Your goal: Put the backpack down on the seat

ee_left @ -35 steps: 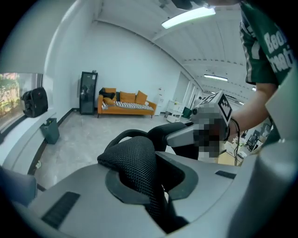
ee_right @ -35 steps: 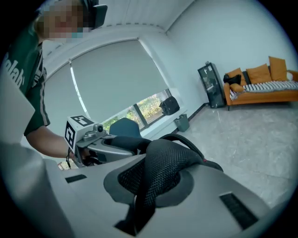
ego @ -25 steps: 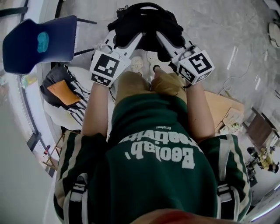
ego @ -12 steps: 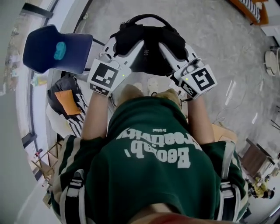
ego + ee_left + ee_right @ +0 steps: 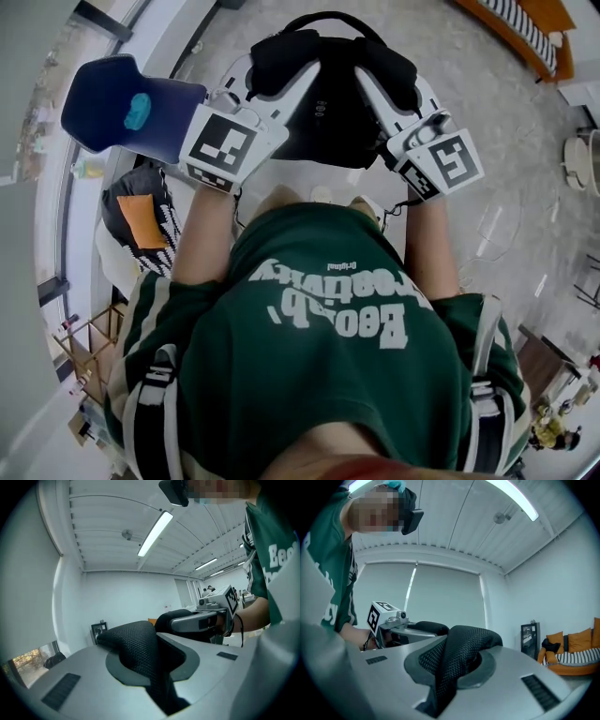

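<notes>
Backpack (image 5: 323, 112) is held up betw. both grippers by its mesh shoulder straps. L gripper (image 5: 289, 80) is clamped on the left strap (image 5: 140, 651); R gripper (image 5: 449, 677) is clamped on the right strap (image 5: 461, 656), jaws nearly together on each. The bag's body hangs just beyond the tips. Blue seat (image 5: 103, 108) is seen off the L gripper's outer side, apart from the bag.

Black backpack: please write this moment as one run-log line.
black fabric backpack: held in air | left gripper: shut on its black mesh strap | right gripper: shut on other strap | dark blue seat: backpack not there
</notes>
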Available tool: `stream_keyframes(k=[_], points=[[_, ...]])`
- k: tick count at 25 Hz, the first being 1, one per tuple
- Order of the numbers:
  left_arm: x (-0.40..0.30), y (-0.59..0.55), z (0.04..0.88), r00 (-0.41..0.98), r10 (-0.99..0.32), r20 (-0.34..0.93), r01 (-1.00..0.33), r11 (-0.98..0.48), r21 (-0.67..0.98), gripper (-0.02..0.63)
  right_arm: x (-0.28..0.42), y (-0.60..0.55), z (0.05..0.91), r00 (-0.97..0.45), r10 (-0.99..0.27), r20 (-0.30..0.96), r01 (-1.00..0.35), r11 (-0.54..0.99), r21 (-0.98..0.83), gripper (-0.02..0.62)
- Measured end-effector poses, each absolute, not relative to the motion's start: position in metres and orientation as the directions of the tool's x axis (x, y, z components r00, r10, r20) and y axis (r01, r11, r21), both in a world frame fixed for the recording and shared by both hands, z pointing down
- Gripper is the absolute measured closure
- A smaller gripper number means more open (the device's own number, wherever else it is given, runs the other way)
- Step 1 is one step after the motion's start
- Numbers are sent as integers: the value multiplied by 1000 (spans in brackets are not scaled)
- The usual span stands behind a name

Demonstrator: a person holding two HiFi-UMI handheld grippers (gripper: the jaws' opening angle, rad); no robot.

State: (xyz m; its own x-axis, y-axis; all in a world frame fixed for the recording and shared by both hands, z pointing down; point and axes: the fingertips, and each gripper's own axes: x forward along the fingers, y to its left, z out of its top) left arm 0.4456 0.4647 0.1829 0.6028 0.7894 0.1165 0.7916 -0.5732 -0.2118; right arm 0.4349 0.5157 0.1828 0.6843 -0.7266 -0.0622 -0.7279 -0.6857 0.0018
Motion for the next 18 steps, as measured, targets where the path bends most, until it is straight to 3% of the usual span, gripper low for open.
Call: stream_keyframes(k=[9, 18], points=[[442, 491, 165, 666, 743, 70, 737, -640, -217, 532, 428, 542, 161, 626, -777, -70, -774, -629, 69, 534], [426, 427, 180, 767, 637, 75, 639, -747, -185, 532, 426, 481, 169, 493, -869, -42, -864, -495, 91, 534]])
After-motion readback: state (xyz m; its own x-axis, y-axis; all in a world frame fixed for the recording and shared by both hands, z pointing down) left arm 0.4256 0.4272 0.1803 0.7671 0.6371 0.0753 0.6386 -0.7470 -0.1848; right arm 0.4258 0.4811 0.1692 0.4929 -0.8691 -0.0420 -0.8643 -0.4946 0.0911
